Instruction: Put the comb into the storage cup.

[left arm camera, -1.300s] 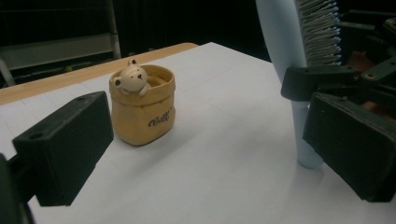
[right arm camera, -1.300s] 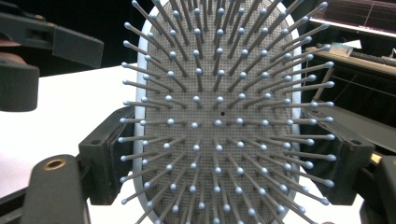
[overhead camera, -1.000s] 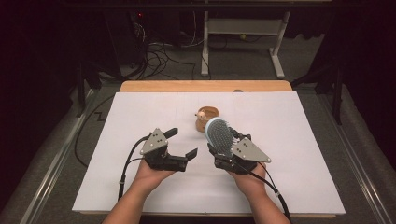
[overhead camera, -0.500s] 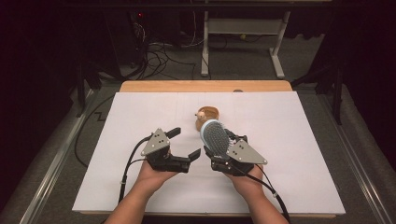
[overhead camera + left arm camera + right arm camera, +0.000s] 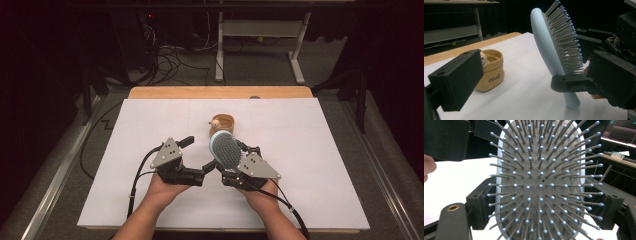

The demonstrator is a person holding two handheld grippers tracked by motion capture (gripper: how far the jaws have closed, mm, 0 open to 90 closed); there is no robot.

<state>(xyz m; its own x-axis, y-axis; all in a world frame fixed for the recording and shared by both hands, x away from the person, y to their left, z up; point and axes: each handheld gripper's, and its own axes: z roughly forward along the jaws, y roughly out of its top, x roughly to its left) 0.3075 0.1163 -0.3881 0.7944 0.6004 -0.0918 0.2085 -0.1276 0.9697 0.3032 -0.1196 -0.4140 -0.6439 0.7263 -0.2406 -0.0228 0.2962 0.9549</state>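
A white-covered table (image 5: 300, 200) is seen against a dark room strung with cables, with a small tan fabric pouch (image 5: 223, 123) set near its middle. A pale blue paddle hairbrush (image 5: 225, 150) is clamped at its neck by the right gripper (image 5: 235, 167), its long axis held nearly upright, bristles turned toward that gripper's camera and handle end close to the table. The left gripper (image 5: 197, 159), just beside it, is held with jaws spread and empty, the brush lying between them and nearer the right-hand jaw.
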